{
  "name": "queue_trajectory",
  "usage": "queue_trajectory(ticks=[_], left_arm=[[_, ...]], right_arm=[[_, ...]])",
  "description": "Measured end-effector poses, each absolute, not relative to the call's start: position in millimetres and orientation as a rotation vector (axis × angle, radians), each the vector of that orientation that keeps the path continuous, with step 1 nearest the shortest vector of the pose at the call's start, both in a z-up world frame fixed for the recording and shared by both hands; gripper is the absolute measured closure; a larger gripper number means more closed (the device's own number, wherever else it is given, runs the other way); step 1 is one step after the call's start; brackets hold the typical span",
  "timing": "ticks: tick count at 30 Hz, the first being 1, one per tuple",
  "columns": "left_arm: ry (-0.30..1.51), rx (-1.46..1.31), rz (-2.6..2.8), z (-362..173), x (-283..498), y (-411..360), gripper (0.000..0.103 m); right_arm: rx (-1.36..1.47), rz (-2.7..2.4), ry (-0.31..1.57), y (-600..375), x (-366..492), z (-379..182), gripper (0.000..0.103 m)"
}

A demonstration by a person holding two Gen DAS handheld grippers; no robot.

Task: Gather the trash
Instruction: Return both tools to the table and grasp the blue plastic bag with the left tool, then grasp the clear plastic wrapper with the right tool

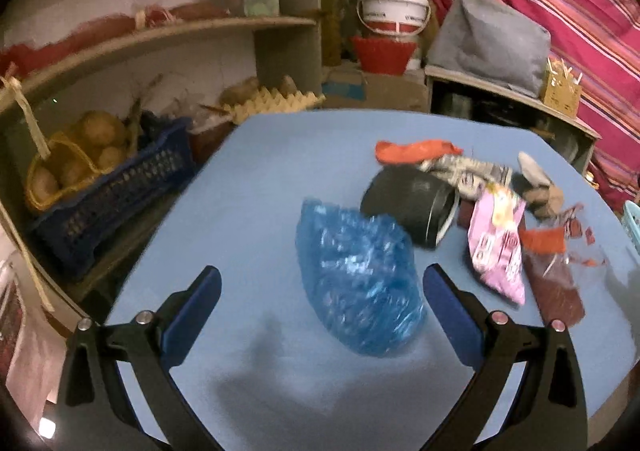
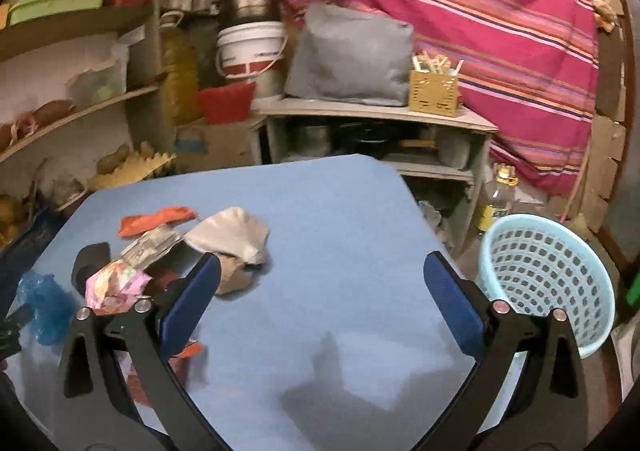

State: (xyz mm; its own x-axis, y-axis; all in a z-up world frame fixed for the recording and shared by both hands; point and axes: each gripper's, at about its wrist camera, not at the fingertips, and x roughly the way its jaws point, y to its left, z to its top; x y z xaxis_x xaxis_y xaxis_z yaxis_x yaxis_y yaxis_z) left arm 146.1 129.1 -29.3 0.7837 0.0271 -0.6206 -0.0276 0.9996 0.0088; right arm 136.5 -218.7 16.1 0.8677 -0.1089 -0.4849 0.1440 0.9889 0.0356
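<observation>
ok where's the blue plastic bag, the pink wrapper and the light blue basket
blue plastic bag (image 1: 360, 283): left wrist view, middle of the crumpled bag
pink wrapper (image 1: 498, 247): left wrist view, centre of the packet
light blue basket (image 2: 560, 275): right wrist view, inner wall

No legible text is found in either view.

Printing is seen on the pink snack wrapper (image 1: 498, 247), where red and white blocks are shown, but the characters are blurred and cannot be read. Dark lettering is carried on the band of the white bucket (image 1: 393, 9) on the stack behind the table; it is too small and smeared to be made out. A yellow label is borne by the oil bottle (image 2: 496, 203) on the floor, and its marks are likewise unreadable. A patterned print on the crumpled grey wrapper (image 1: 468, 171) cannot be deciphered.
</observation>
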Motion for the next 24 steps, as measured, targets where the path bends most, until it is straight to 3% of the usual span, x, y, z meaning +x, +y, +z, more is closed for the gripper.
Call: queue_trajectory(ticks=[8, 12, 14, 17, 20, 24], left_arm=[[0.721, -0.051, -0.031, -43, 160, 131, 0.007], [0.752, -0.051, -0.055, -48, 170, 129, 0.032], [0.766, -0.062, -0.069, -51, 174, 130, 0.051], [0.776, -0.082, -0.09, -52, 180, 132, 0.066], [0.774, -0.083, -0.083, -50, 182, 133, 0.076], [0.76, -0.082, -0.074, -46, 182, 132, 0.079]], right_arm=[[0.051, -0.013, 0.579, -182, 151, 1, 0.004], [0.014, 0.05, 0.608, -157, 152, -7, 0.004], [-0.009, 0.066, 0.613, -148, 151, -10, 0.004], [-0.015, 0.095, 0.618, -139, 150, -12, 0.004], [-0.028, 0.12, 0.62, -132, 148, -11, 0.005], [-0.076, 0.136, 0.645, -123, 150, -18, 0.005]])
